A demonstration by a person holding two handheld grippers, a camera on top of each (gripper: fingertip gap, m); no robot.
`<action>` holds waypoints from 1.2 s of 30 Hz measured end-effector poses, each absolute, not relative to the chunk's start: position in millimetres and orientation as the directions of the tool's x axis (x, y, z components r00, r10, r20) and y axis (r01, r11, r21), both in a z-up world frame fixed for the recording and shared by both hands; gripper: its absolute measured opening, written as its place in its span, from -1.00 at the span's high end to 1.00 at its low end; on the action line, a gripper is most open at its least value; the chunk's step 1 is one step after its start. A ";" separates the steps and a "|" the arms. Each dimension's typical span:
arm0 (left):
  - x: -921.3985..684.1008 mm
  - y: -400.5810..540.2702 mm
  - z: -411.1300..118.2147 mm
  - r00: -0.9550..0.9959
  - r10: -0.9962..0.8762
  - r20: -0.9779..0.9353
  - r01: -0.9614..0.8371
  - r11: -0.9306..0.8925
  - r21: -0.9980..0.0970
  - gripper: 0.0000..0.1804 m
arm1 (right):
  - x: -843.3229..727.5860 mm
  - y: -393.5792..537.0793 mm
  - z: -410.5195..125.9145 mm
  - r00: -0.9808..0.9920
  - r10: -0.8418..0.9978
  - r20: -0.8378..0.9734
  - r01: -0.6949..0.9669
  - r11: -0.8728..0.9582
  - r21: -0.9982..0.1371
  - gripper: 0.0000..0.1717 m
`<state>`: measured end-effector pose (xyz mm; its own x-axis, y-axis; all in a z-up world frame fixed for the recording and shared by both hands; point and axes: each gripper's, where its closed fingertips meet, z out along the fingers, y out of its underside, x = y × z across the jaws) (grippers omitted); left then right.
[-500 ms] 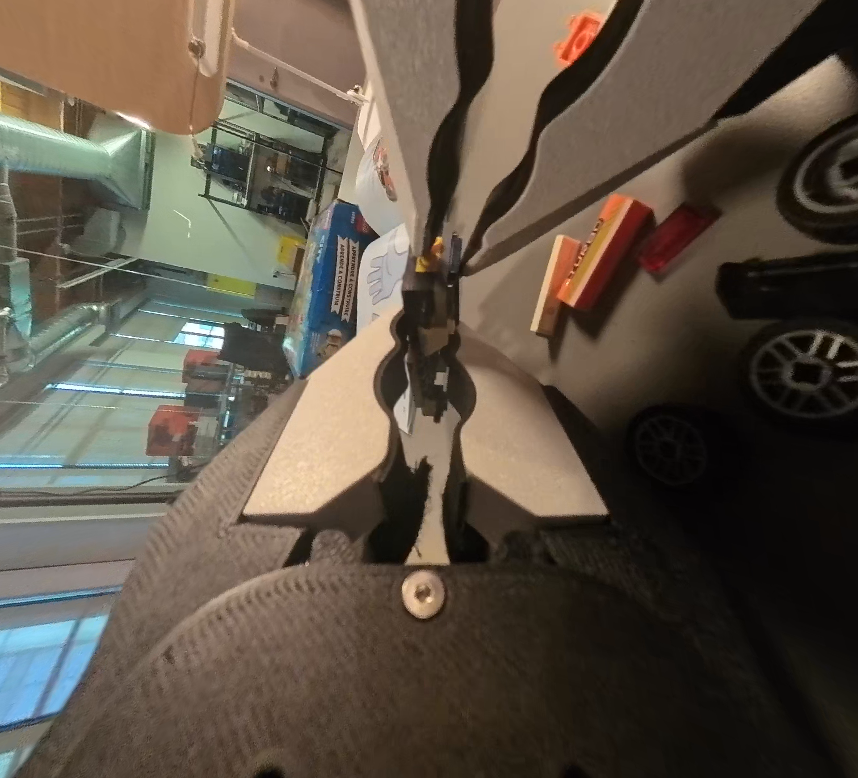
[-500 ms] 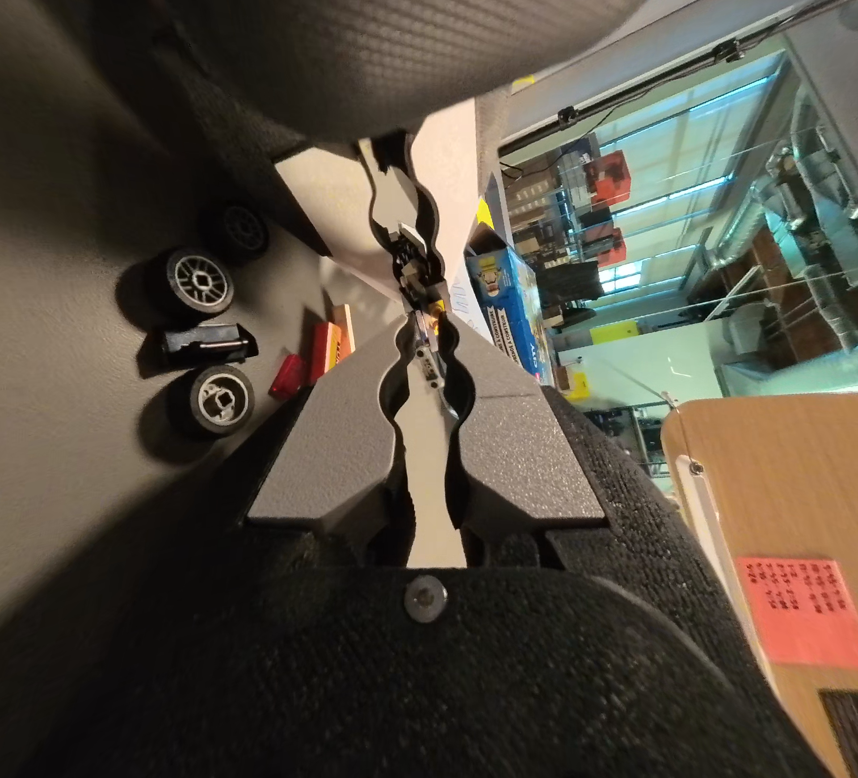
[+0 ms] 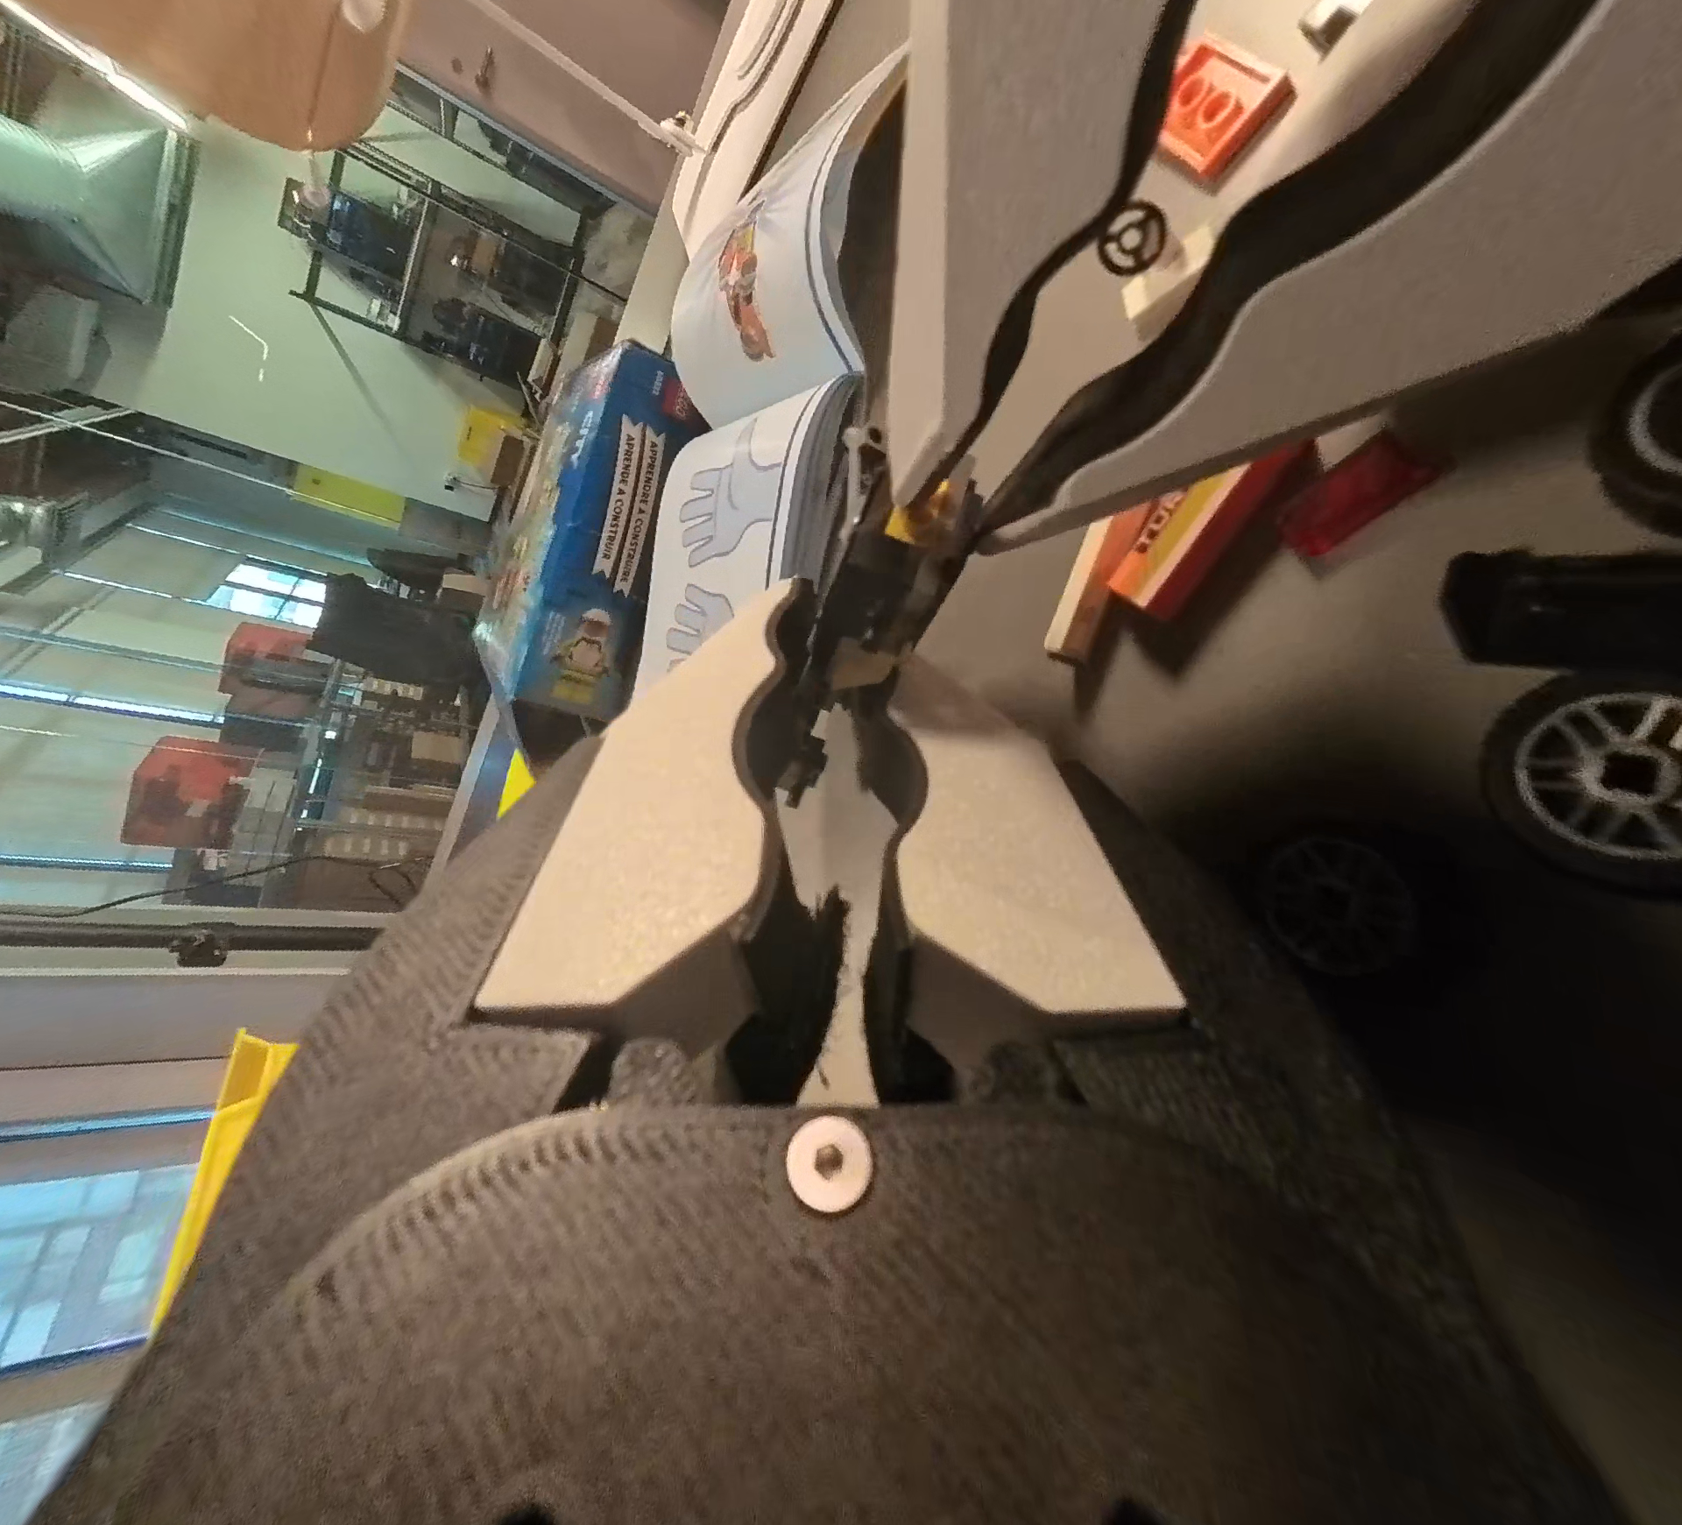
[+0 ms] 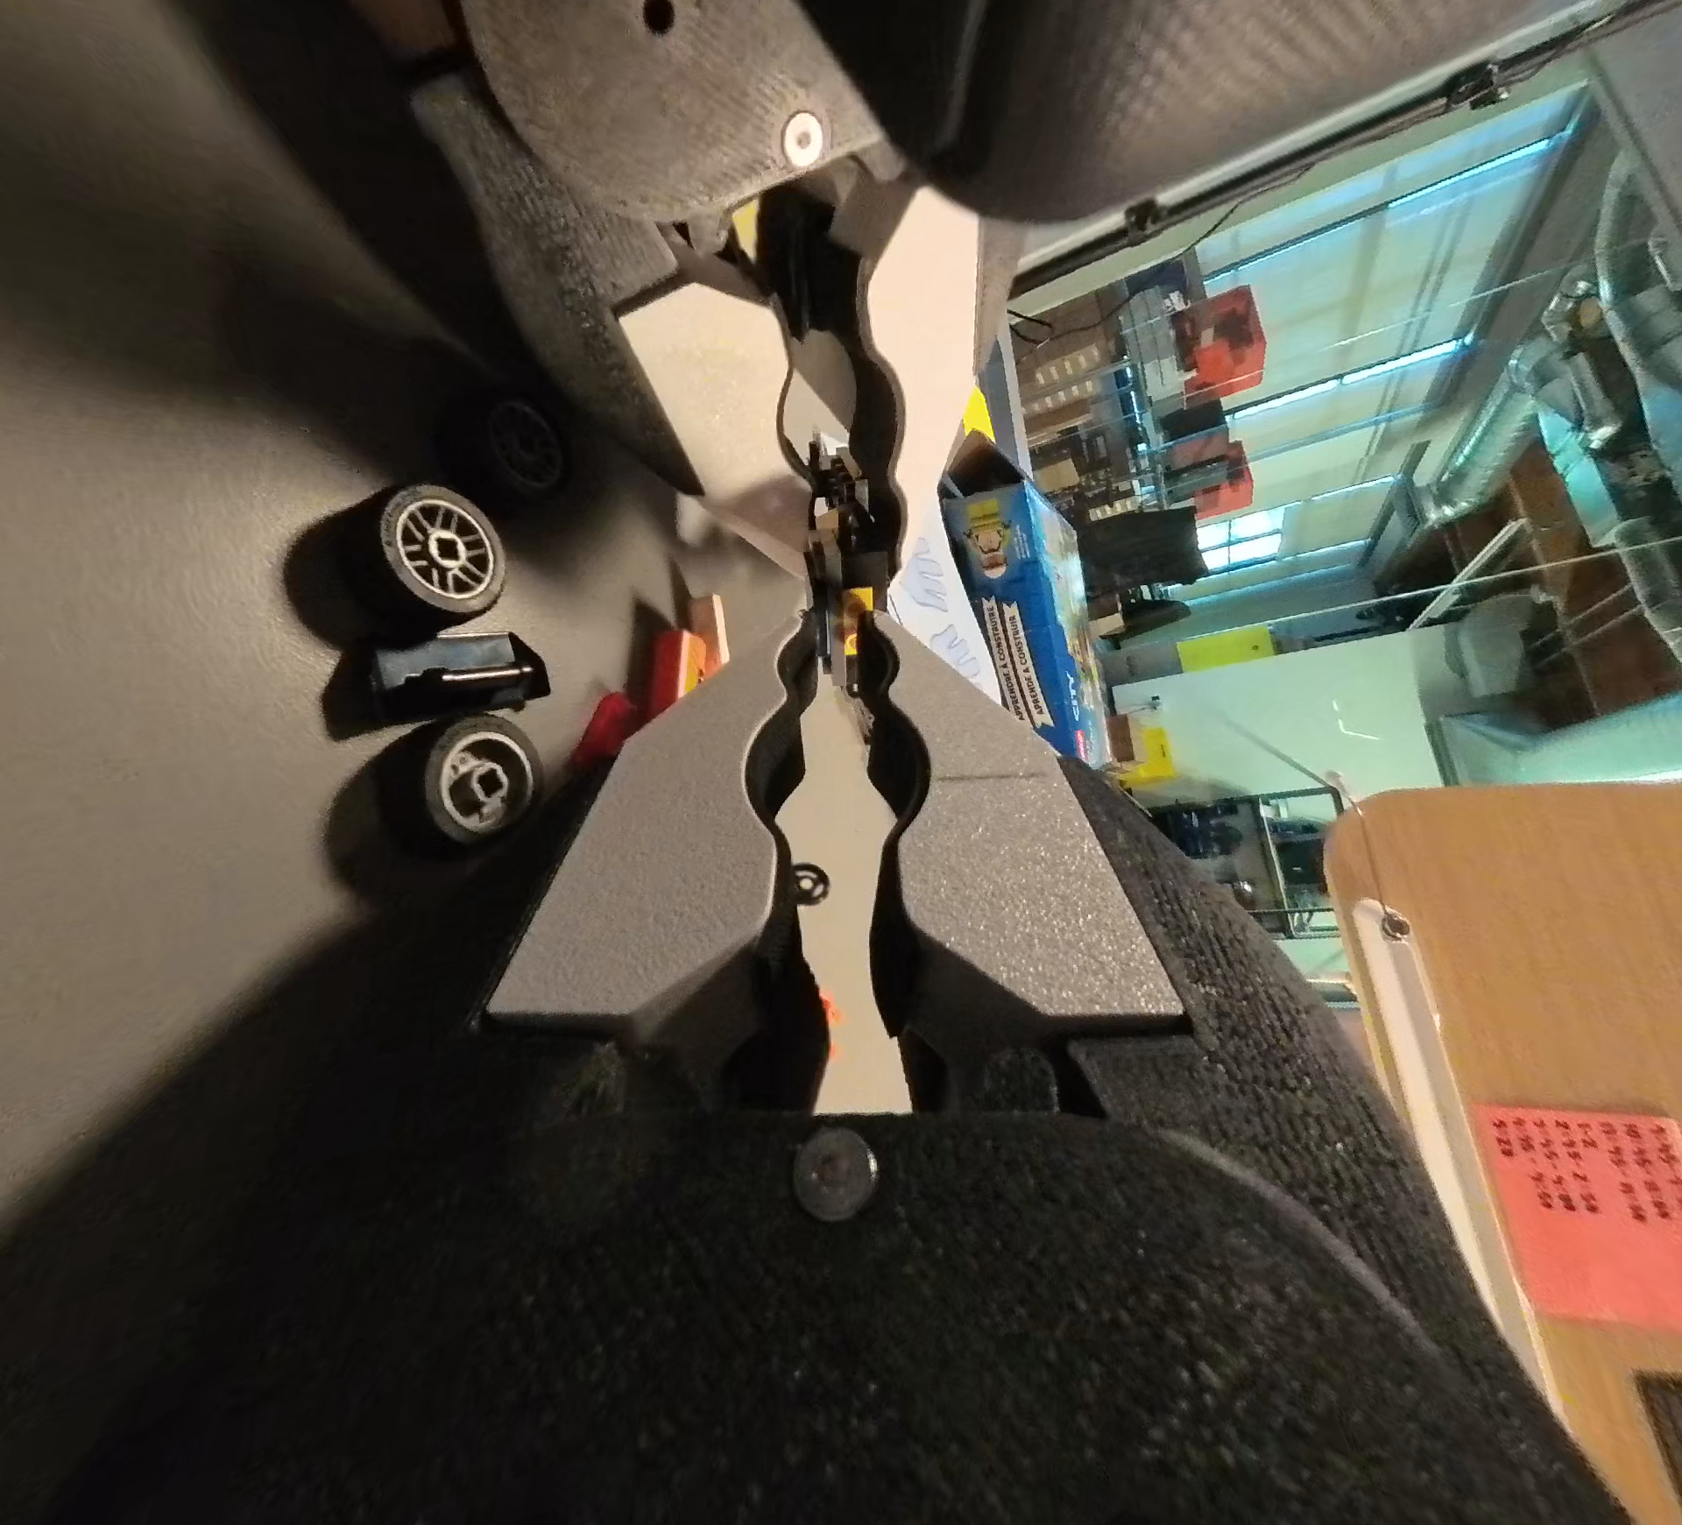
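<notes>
A: Grippers are seen tip to tip above a grey desk (image 3: 1183, 753). The left gripper (image 3: 842, 662) is clamped on the lower end of a small black brick assembly (image 3: 874, 589), its two grey fingers nearly together with the black part wedged between them.

B: Confirmed from the other side. The right gripper (image 4: 842, 644) is closed on the opposite end of the same assembly (image 4: 842, 562), where a small yellow piece (image 4: 856, 594) is fitted. The assembly is held in the air between the two tools, clear of the desk surface.

A: Pad contact on the left side is partly hidden by the black part; the fingers are seen tight against it.

B: Noted. Loose parts are spread on the desk beside the tools: two black wheels with silver rims (image 4: 437, 548) (image 4: 478, 781), a black brick (image 4: 455, 676) between them, and a darker wheel (image 4: 523, 439) farther back in shadow.

A: An orange and yellow tile (image 3: 1183, 535) is seen leaning on a white one, a translucent red piece (image 3: 1356, 494) just beside it. A red plate (image 3: 1220, 107) and a black steering wheel part (image 3: 1129, 248) lie farther off.

B: Toward the far edge of the desk an open instruction booklet (image 3: 755, 280) is laid, and a blue box (image 3: 582, 535) stands beyond it.
</notes>
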<state>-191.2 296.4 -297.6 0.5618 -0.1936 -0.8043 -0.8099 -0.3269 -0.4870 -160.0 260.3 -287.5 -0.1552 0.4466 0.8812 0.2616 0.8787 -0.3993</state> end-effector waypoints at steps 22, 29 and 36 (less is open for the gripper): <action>-190.0 297.8 -289.6 0.611 -0.170 -0.773 -0.781 -0.290 -0.554 0.94 | -159.7 266.1 -275.6 -0.064 0.472 0.879 0.252 0.860 -0.443 0.65; -178.9 295.2 -288.3 0.668 -0.218 -0.712 -0.742 -0.271 -0.613 0.93 | -162.3 265.1 -265.7 -0.004 0.346 0.938 0.251 0.908 -0.334 0.73; -166.2 291.9 -286.1 0.788 -0.269 -0.554 -0.615 -0.305 -0.727 0.95 | -161.4 265.3 -260.6 0.012 0.312 0.950 0.253 0.918 -0.305 0.68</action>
<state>-166.2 291.9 -286.1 0.7880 -0.2694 -0.5535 -0.6150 -0.3050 -0.7272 -161.4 265.3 -260.6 0.0120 0.3125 0.9498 0.2526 0.9182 -0.3052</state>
